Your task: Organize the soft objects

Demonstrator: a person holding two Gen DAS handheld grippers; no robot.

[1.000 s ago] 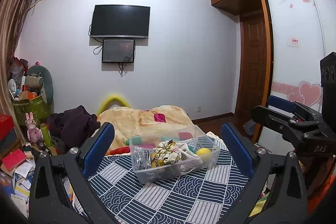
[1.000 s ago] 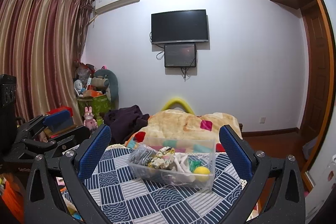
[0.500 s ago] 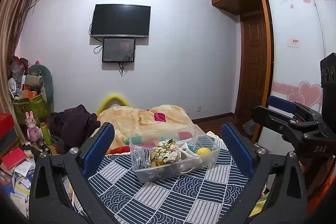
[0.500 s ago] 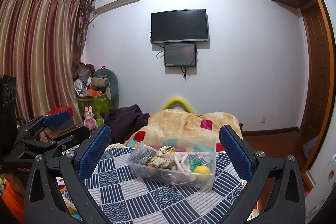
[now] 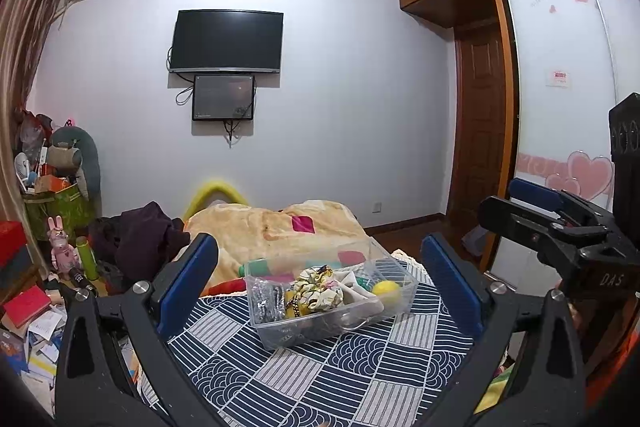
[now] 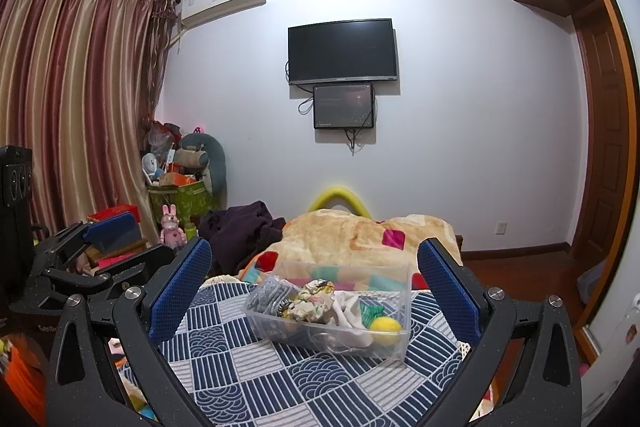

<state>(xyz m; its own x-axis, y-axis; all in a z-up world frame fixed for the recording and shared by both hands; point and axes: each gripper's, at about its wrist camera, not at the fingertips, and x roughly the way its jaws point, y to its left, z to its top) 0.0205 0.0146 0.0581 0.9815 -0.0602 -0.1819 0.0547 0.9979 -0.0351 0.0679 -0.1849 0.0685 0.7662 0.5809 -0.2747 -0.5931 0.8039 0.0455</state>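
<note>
Both grippers are held up above the patterned blue cloth (image 5: 360, 379), nothing in either one; left gripper (image 5: 320, 275) has its blue pads spread wide, right gripper (image 6: 314, 279) same deal. The clear plastic bin (image 6: 394, 311) sits on the cloth between the fingers in both views; inside it a floral scrunchie (image 5: 316, 289), white fabric (image 6: 348, 309), a yellow ball (image 6: 385, 326).
</note>
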